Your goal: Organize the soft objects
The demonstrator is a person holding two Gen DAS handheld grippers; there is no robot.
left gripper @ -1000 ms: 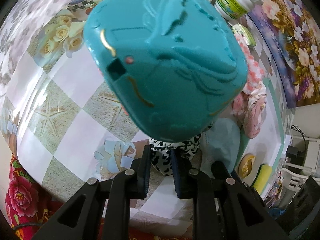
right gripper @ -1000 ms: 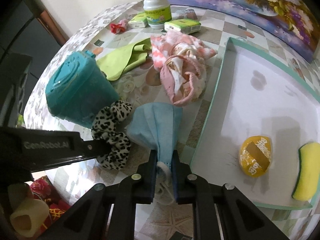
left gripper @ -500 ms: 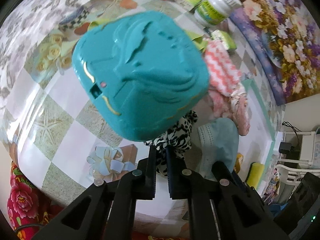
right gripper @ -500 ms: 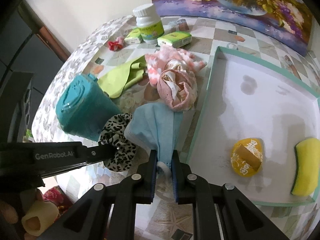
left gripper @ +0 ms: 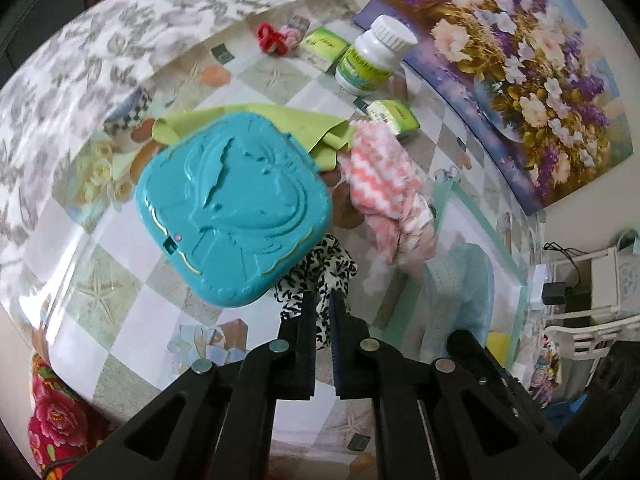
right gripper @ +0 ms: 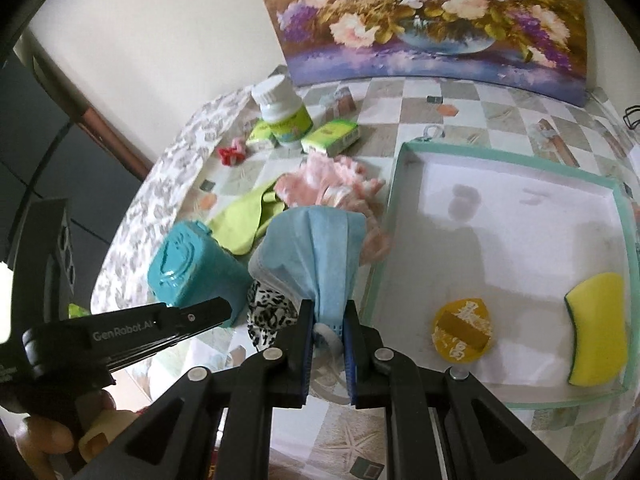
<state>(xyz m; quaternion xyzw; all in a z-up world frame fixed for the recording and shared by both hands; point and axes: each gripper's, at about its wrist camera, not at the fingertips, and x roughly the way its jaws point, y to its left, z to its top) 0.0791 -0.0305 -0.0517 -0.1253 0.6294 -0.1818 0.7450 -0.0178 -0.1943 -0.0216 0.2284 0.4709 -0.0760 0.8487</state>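
My left gripper [left gripper: 323, 300] is shut on a black-and-white leopard scrunchie [left gripper: 320, 268] and holds it above the table; it also shows in the right wrist view [right gripper: 266, 312]. My right gripper [right gripper: 327, 312] is shut on a light blue face mask [right gripper: 316, 252], lifted and hanging next to the tray's left rim; the mask also shows in the left wrist view [left gripper: 460, 292]. A pink-and-white cloth [left gripper: 384, 184] and a lime green cloth [left gripper: 296, 124] lie on the table. A green-rimmed white tray [right gripper: 500, 208] holds a yellow sponge [right gripper: 596, 328] and a round yellow puff [right gripper: 462, 328].
A teal plastic box [left gripper: 236, 212] stands beside the scrunchie. A white bottle [left gripper: 372, 60], two small green boxes [left gripper: 394, 116] and a red hair tie [left gripper: 272, 38] sit at the back. A flower painting [right gripper: 436, 16] leans on the wall.
Both grippers have risen from the table. The scrunchie and the face mask came up with them, and the teal box now looks smaller and farther off.
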